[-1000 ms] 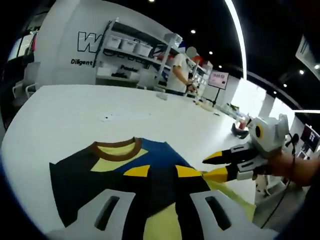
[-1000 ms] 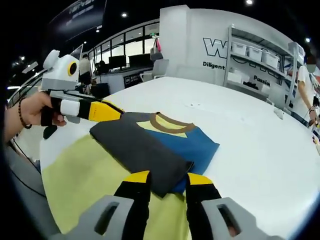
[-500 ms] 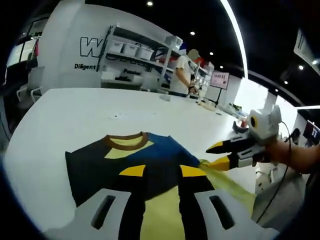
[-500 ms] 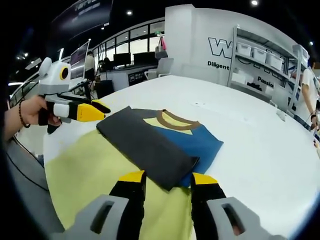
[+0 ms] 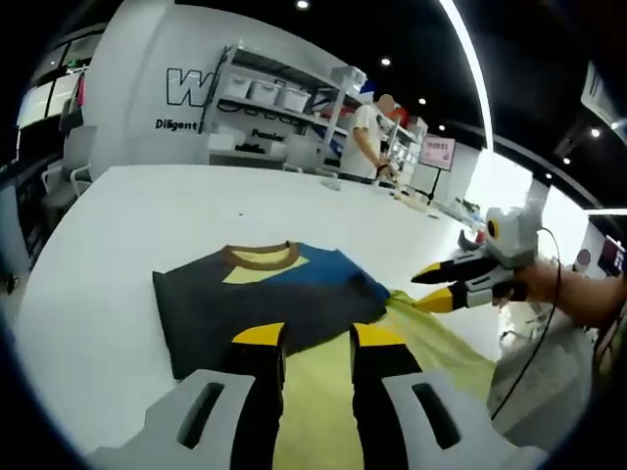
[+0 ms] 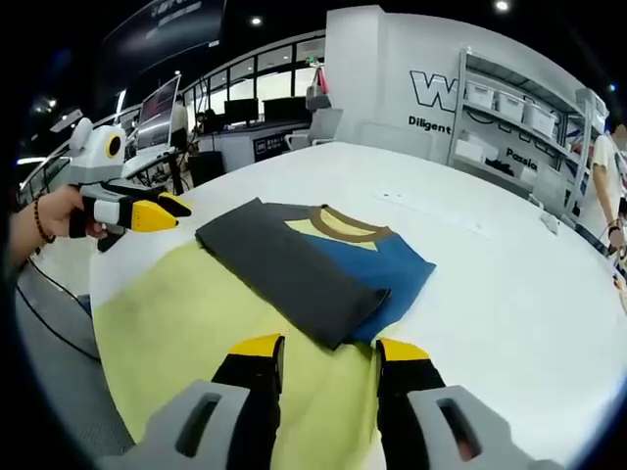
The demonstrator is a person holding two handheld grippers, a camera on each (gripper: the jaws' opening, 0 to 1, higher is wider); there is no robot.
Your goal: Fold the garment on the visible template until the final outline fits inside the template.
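Note:
The folded garment, dark grey with a blue part and a brown collar over yellow, lies flat on the white table. It rests at the far edge of the yellow template sheet. My left gripper is open, its yellow tips just short of the garment's near edge. From the right, the right gripper hovers open beside the blue corner. In the right gripper view the garment overlaps the template, and the right gripper is open above the template. A hand holds the left gripper off the garment's left end.
The white table stretches far behind the garment. Its near edge drops off beside the template, with a cable below. Shelves with bins and a standing person are at the back.
Both grippers have drawn back from the garment, so their tips no longer overlap its near edge. The garment lies still and folded.

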